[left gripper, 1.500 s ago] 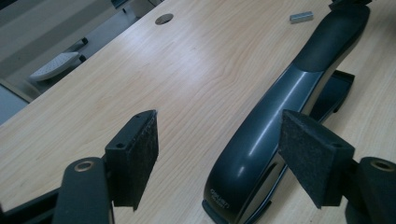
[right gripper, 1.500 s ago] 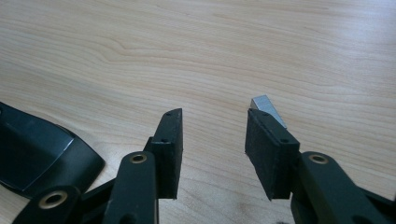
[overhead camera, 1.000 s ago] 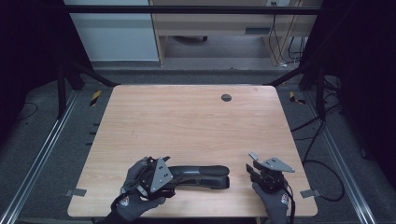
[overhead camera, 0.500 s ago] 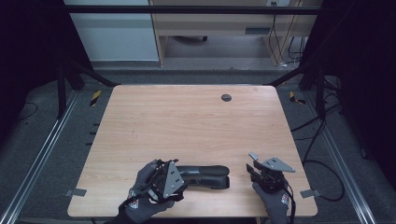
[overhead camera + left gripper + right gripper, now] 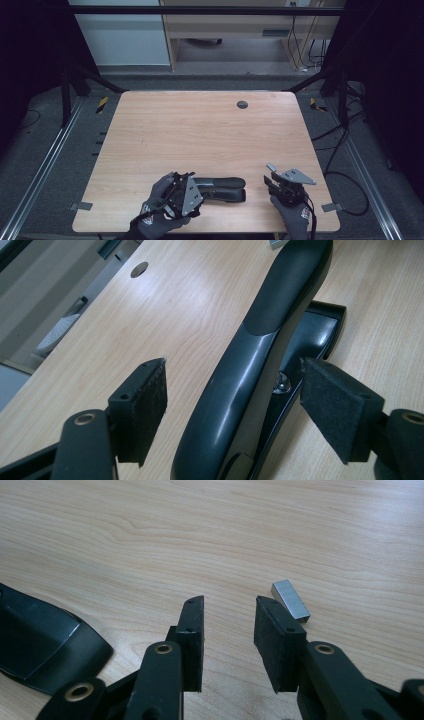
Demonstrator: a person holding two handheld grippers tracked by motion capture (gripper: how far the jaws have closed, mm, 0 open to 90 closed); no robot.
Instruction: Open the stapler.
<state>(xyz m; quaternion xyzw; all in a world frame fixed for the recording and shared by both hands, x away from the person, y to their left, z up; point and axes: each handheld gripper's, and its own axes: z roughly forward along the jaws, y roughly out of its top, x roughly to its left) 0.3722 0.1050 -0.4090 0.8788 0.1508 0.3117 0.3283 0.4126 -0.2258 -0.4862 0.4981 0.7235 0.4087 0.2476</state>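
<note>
At worktop front: left claw straddling stapler, pads not touching. Right claw gaping nr staple strip. Risk: off-centre pinch skidding stapler sideways.

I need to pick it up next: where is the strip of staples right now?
The strip of staples lies flat on the wooden table near its front right, just beyond the right tongs and beside their right-hand pad, apart from the black stapler.
</note>
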